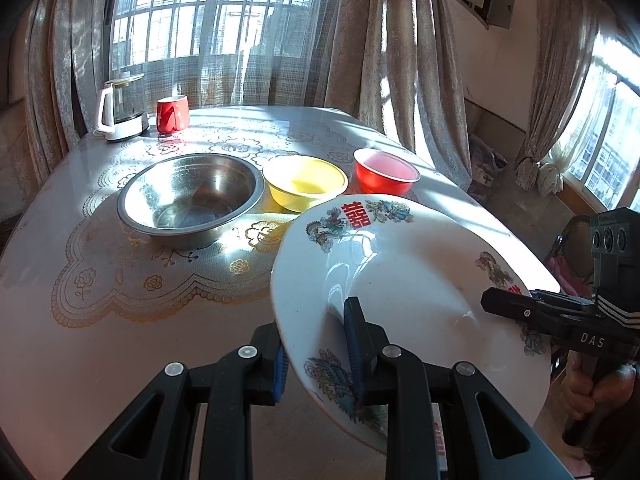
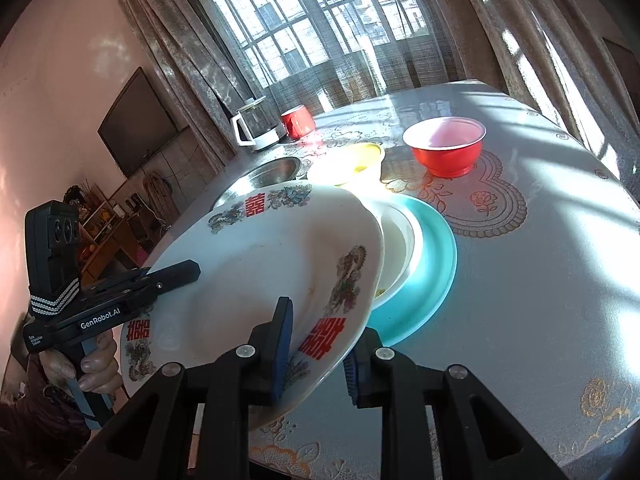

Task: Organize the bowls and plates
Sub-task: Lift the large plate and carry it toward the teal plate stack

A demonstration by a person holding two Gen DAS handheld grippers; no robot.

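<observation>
Your right-wrist view shows what the left one hides: a teal plate [image 2: 430, 264] on the table [image 2: 540, 288] with a white dish [image 2: 402, 248] sitting in it, both partly under the far edge of the plate [image 2: 260, 276] you carry. It also shows a dark screen [image 2: 138, 122] on the wall and your left hand [image 2: 94, 372] on its handle. The left-wrist view gives you the steel bowl [image 1: 192, 196] whole, where the right one catches only its rim behind the plate; your right hand [image 1: 588, 392] shows there too.

Both views share the yellow bowl [image 1: 306, 184], the red bowl [image 1: 386, 172], the red cup [image 1: 173, 114] and the kettle [image 1: 122, 108] at the far end.

The plate hangs tilted above the table, between your two tongs. Your left tongs [image 1: 318, 354] are nearly closed on its near rim, one pad above, one beneath. Your right tongs [image 2: 318, 354] are likewise pinched on the opposite rim, beside a red double-happiness mark.
</observation>
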